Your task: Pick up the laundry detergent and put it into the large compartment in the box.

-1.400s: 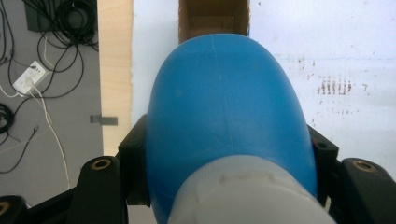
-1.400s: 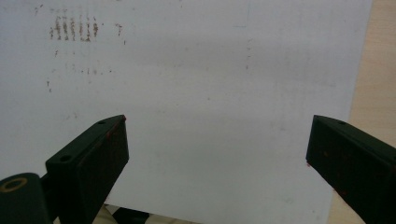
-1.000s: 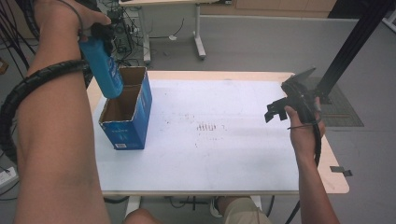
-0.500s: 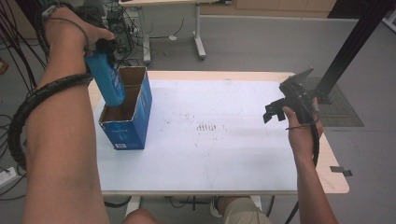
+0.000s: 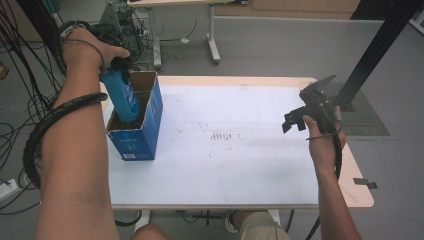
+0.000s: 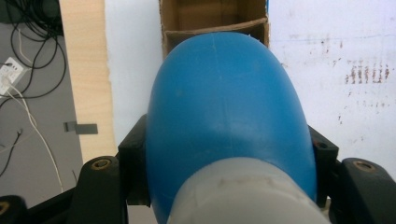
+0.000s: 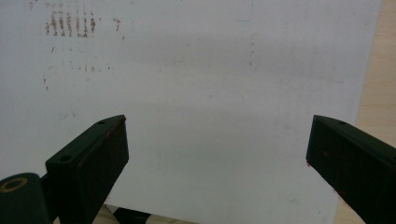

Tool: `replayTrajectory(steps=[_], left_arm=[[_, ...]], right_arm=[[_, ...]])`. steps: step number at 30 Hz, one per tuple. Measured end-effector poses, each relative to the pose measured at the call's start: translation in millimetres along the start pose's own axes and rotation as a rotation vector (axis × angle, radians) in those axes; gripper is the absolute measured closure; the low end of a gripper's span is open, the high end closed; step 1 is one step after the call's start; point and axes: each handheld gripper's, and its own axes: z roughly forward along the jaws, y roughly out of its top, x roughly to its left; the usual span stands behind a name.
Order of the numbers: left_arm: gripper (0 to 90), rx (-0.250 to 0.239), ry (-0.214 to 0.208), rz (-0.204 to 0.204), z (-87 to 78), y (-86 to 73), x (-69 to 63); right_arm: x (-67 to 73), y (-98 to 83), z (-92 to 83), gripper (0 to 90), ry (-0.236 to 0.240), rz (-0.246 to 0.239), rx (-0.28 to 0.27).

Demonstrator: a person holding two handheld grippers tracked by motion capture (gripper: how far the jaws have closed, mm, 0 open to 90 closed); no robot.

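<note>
A blue bottle (image 5: 122, 97) with a pale grey cap end (image 6: 243, 193) hangs bottom-down, its lower part inside the open blue cardboard box (image 5: 145, 135) at the table's left. My left gripper (image 5: 117, 65) is shut on the bottle near its cap; in the left gripper view the black jaws press on both sides of the blue body (image 6: 224, 116), with the box's brown inside (image 6: 212, 16) beyond. My right gripper (image 5: 295, 120) hovers over the table's right side, jaws wide apart with nothing between them above the white tabletop (image 7: 210, 84).
The white table (image 5: 240, 165) has wooden edges and faint reddish marks (image 5: 222, 136) near its middle. A black post (image 5: 375, 45) rises at the far right. Cables (image 5: 20, 75) and another table's legs (image 5: 212, 35) lie on the floor behind.
My left hand has come down with the blue bottle, whose lower end has sunk from above the box's rim into the box. The right gripper has stayed where it was.
</note>
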Motion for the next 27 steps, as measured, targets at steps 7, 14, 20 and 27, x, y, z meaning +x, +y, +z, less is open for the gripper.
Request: replayTrajectory(steps=[7,14,20,27], left_arm=[[37.4,0.014,0.017,0.02,17.7,2.8,-6.2],[37.4,0.03,0.019,0.034,35.1,3.8,-7.5],[37.4,0.036,0.024,0.046,51.2,2.7,-9.7],[37.4,0.046,0.022,0.05,69.0,2.6,-11.8]], right_arm=[[-0.8,0.3,0.3,5.7,-0.002,0.003,0.003],[-2.1,0.0,-1.3,5.7,-0.005,0.006,0.0],[-3.9,0.1,-0.1,5.7,-0.004,0.006,0.003],[-4.1,1.0,1.8,5.7,-0.004,0.006,0.01]])
